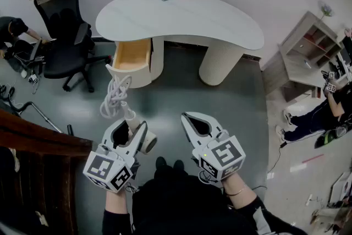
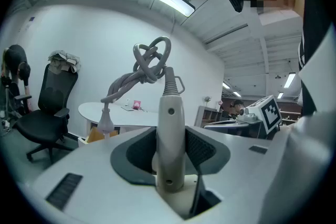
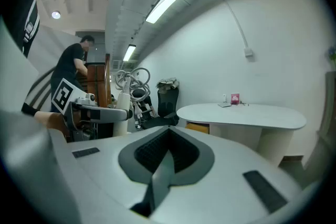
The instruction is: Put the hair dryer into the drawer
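as left tongs (image 1: 132, 128) grip hair dryer (image 2: 170, 128), upright

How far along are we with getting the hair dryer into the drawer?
Done: the drawer stands open, and the left gripper is shut on the hair dryer, cord dangling. In hand: the dryer, held short of the desk. Left: reach the drawer, set it inside, release. The right gripper is shut and empty.
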`<action>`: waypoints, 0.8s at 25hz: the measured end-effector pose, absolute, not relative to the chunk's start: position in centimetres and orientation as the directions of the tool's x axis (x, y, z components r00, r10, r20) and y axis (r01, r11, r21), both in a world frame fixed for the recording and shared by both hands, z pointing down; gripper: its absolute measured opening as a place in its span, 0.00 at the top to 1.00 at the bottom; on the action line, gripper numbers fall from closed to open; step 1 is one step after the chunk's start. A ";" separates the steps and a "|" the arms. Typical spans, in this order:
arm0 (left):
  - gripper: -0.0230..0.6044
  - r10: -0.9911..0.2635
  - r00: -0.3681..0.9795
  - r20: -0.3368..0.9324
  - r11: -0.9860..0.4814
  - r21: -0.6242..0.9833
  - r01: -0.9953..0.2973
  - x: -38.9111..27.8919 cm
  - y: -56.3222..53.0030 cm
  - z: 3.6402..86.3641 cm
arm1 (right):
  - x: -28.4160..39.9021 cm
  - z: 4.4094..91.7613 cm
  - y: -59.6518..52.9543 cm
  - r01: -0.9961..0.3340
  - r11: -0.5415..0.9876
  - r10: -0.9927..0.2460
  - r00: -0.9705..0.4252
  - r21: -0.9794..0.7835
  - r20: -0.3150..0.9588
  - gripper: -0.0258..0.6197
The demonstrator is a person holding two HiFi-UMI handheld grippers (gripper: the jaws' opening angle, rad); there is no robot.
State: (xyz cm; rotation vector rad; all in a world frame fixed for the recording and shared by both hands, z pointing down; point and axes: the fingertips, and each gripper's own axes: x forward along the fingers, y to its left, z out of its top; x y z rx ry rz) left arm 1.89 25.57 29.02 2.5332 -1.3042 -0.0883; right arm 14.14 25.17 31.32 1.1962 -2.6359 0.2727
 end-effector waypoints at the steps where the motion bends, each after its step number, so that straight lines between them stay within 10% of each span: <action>1: 0.68 -0.804 0.589 0.076 -0.550 0.279 -0.787 1.7 25.4 29.1 | 14.0 31.4 25.0 -0.756 0.651 -0.715 -0.641 -0.065 0.279 0.96; 20: 0.68 -0.827 0.556 0.087 -0.513 0.286 -0.809 -1.8 23.3 30.6 | 12.0 33.6 22.2 -0.749 0.654 -0.697 -0.651 -0.104 0.301 0.96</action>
